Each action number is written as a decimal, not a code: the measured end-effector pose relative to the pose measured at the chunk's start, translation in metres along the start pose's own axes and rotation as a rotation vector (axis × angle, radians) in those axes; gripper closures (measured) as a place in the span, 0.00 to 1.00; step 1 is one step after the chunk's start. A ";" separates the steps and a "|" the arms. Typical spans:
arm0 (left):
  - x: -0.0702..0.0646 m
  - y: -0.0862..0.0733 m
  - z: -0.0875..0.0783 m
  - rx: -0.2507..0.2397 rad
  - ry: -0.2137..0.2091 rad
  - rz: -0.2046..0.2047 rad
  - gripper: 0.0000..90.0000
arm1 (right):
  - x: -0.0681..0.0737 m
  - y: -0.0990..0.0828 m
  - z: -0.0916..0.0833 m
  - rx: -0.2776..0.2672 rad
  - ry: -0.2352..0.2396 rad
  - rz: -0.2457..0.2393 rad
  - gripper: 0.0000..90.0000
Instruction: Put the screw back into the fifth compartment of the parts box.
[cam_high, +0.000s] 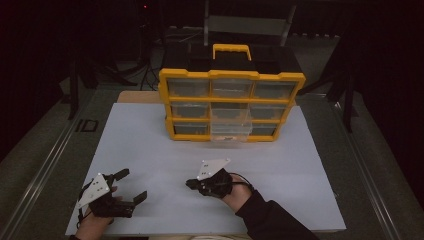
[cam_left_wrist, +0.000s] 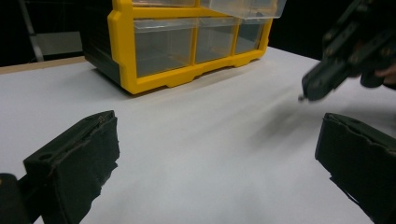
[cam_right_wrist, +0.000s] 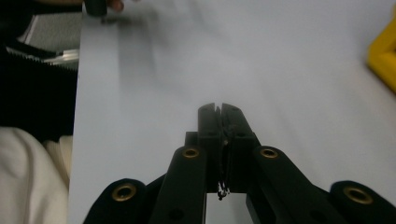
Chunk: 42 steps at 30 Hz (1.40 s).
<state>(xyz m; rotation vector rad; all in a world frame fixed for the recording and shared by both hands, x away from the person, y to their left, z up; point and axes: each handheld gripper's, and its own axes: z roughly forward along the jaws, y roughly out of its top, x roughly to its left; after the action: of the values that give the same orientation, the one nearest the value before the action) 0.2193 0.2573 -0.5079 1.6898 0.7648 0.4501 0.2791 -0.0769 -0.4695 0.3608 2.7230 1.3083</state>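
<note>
2 black two-jaw grippers are at the near side of the white rectangular board (cam_high: 165, 165) that covers the table. The left gripper (cam_high: 131, 186) is at the near left corner of the board, held by a hand (cam_high: 92, 224), and its jaws are spread wide with nothing between them; in the left gripper view (cam_left_wrist: 215, 158) bare white board lies between the 2 black pads. The right gripper (cam_high: 190, 183) is near the middle of the near edge, held by a hand (cam_high: 235, 192) in a black sleeve, and it points to the left. Its jaws are pressed together; in the right gripper view (cam_right_wrist: 218, 109) a very small dark thing shows in the slit between them, but I cannot tell what it is. Far from both grippers, at the far middle of the board, stands the yellow plastic organizer box with clear drawers (cam_high: 231, 105). 1 clear drawer (cam_high: 230, 129) in the middle column is pulled out toward the near side.
</note>
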 end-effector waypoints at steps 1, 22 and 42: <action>0.000 0.000 0.000 0.000 0.000 0.000 0.01 | -0.001 0.002 -0.004 -0.007 -0.005 0.000 0.98; 0.000 0.000 0.000 0.003 0.003 0.000 0.01 | -0.028 0.032 -0.070 -0.139 -0.132 -0.013 0.97; 0.000 -0.001 0.001 0.007 0.005 -0.001 0.01 | -0.073 0.056 -0.129 -0.250 -0.309 0.014 0.98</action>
<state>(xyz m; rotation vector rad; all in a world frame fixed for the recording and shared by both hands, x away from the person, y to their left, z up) 0.2199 0.2572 -0.5086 1.6949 0.7712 0.4515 0.3346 -0.1588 -0.3463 0.5096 2.2802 1.4387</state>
